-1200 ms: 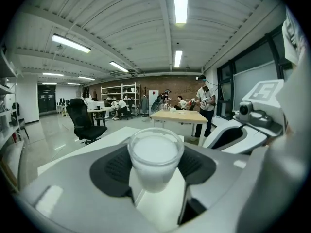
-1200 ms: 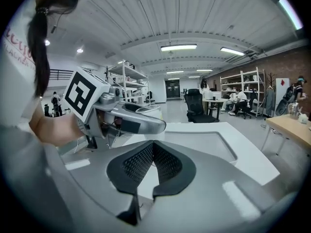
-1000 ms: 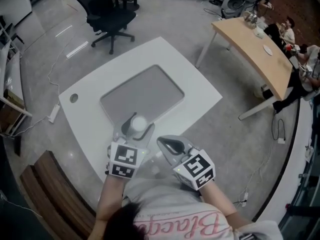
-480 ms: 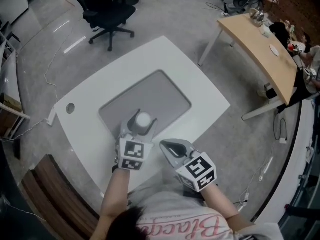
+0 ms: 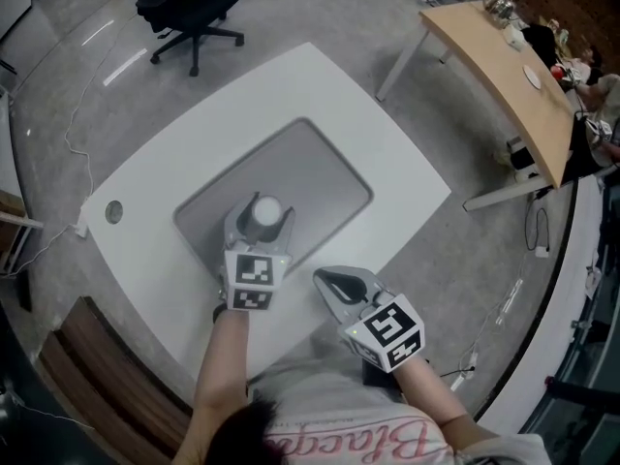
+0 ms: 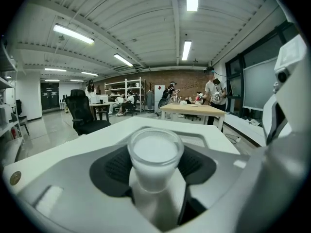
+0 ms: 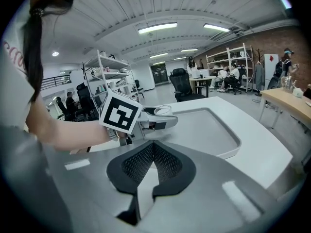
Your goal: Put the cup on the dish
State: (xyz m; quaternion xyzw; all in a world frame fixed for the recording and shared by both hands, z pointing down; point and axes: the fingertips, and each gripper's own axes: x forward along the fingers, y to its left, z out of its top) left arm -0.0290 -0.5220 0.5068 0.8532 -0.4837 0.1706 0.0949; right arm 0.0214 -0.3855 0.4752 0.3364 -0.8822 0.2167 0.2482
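Cup (image 5: 268, 208) clamped in left gripper (image 5: 260, 225) | over tray (image 5: 320, 177), by its near edge | right gripper (image 5: 334, 283) closed, empty

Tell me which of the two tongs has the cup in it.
The left tongs: the cup sits clamped between their pads, over the grey tray. The right tongs hold nothing, with their pads pressed together.

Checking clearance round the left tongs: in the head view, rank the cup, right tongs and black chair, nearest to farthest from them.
1. cup, held between the left tongs, over the grey tray.
2. right tongs, close on the right, at the table's near edge.
3. black chair, far away on the floor beyond the table.
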